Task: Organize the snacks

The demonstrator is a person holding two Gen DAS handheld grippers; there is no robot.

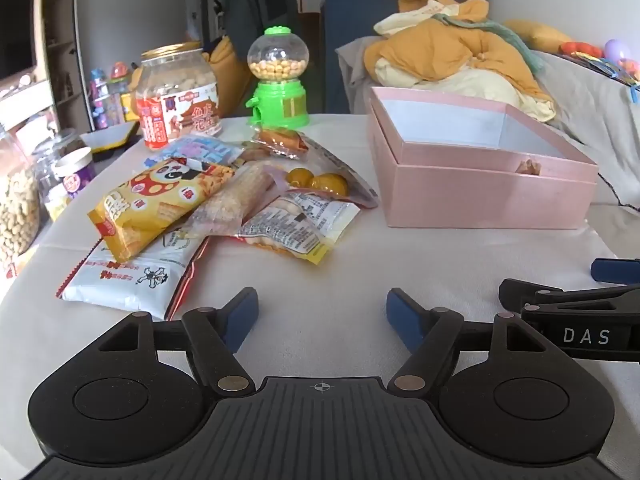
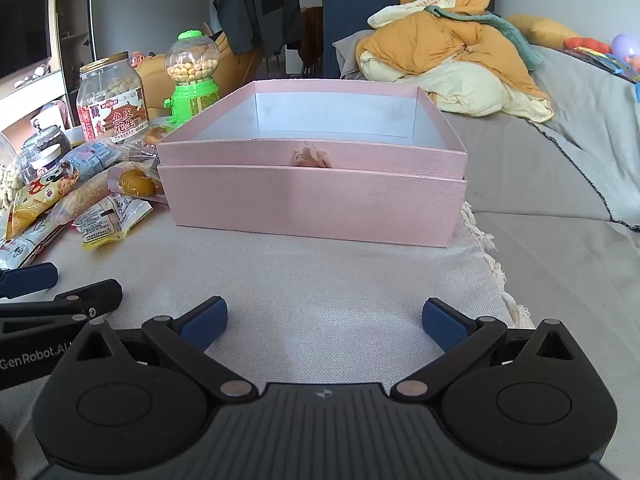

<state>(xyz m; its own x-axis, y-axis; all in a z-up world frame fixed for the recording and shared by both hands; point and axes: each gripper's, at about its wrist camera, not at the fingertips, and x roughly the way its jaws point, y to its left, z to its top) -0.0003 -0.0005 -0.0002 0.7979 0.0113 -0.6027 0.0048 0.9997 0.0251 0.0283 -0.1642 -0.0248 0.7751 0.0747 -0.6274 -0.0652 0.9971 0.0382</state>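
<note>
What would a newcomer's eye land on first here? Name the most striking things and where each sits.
The open pink box dominates, straight ahead of the right hand-held gripper on the cloth-covered table. To its left lies a jumbled heap of snack packets, led by a yellow panda-printed bag. Behind the heap stand a green candy dispenser and a large peanut jar.
</note>
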